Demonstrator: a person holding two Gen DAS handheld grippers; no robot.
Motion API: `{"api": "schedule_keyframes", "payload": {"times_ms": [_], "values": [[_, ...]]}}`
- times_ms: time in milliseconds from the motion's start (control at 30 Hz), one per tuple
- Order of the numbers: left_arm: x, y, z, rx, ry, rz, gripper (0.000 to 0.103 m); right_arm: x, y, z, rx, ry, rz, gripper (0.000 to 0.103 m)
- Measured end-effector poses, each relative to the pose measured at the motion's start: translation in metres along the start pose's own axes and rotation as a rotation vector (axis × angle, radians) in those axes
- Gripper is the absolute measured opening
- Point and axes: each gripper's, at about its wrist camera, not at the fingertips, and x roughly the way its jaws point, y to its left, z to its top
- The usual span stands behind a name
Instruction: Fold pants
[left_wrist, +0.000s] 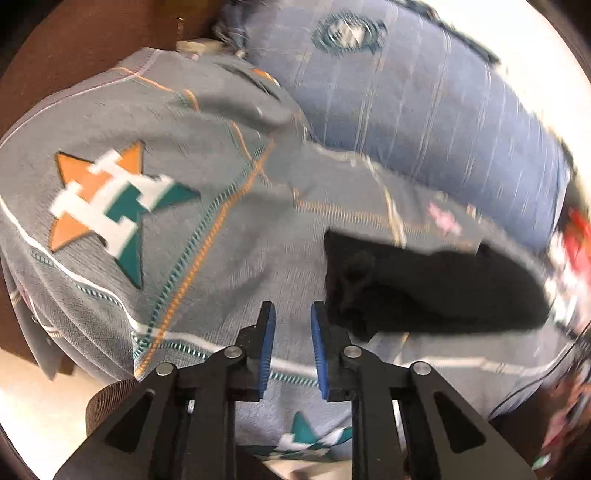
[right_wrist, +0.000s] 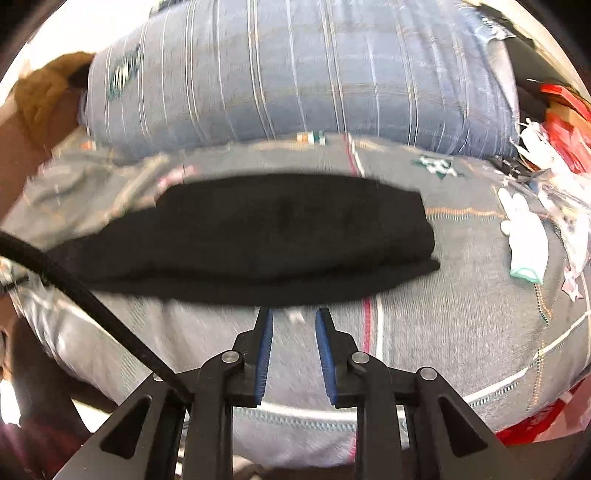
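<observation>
The black pants (right_wrist: 280, 236) lie folded into a long flat bundle on the grey patterned bed cover (right_wrist: 461, 321). In the left wrist view the pants (left_wrist: 424, 288) lie to the right of my left gripper (left_wrist: 293, 314), which is open and empty just beside the bundle's near end. My right gripper (right_wrist: 294, 317) is open and empty, its tips just short of the bundle's near long edge. Both views are blurred by motion.
A blue striped pillow (right_wrist: 295, 74) lies behind the pants; it also shows in the left wrist view (left_wrist: 406, 92). A white glove (right_wrist: 524, 236) and red and white clutter (right_wrist: 565, 136) lie at the right. A black cable (right_wrist: 74, 291) crosses the left. The brown bed frame (left_wrist: 74, 44) shows at the left.
</observation>
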Motion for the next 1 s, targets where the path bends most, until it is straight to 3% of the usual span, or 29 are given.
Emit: {"api": "schedule_keyframes", "payload": {"times_ms": [100,133,167,333,500,600,700,800,900,1000], "values": [[-0.007,-0.01,0.02,-0.052,-0.053,-0.042,0.038,0.008,0.025,0.016,0.021,-0.037,0.098,0.034],[-0.006,-0.014,0.027,-0.071,-0.065,-0.058,0.049,0.015,0.036,0.021,0.023,-0.034,0.128,0.036],[-0.003,-0.018,0.034,-0.084,-0.072,-0.074,0.05,0.025,0.051,0.026,0.022,-0.024,0.158,0.036],[0.03,-0.044,0.043,-0.054,-0.036,-0.057,0.05,0.074,0.122,0.033,-0.051,0.061,0.244,0.042],[0.067,-0.058,0.001,0.046,0.153,0.023,0.05,0.107,0.149,0.02,-0.14,0.203,0.223,0.042],[0.065,-0.051,-0.023,0.059,0.216,-0.015,0.05,0.094,0.164,0.019,-0.245,0.24,0.204,0.043],[0.047,-0.037,-0.031,0.016,0.197,-0.053,0.05,0.072,0.19,0.032,-0.337,0.216,0.246,0.043],[0.033,-0.022,-0.031,-0.074,0.159,-0.079,0.05,0.067,0.238,0.052,-0.429,0.198,0.332,0.05],[0.023,-0.013,-0.03,-0.114,0.131,-0.079,0.05,0.086,0.292,0.072,-0.478,0.229,0.48,0.051],[0.012,-0.007,-0.031,-0.118,0.106,-0.062,0.05,0.114,0.346,0.072,-0.562,0.271,0.524,0.051]]}}
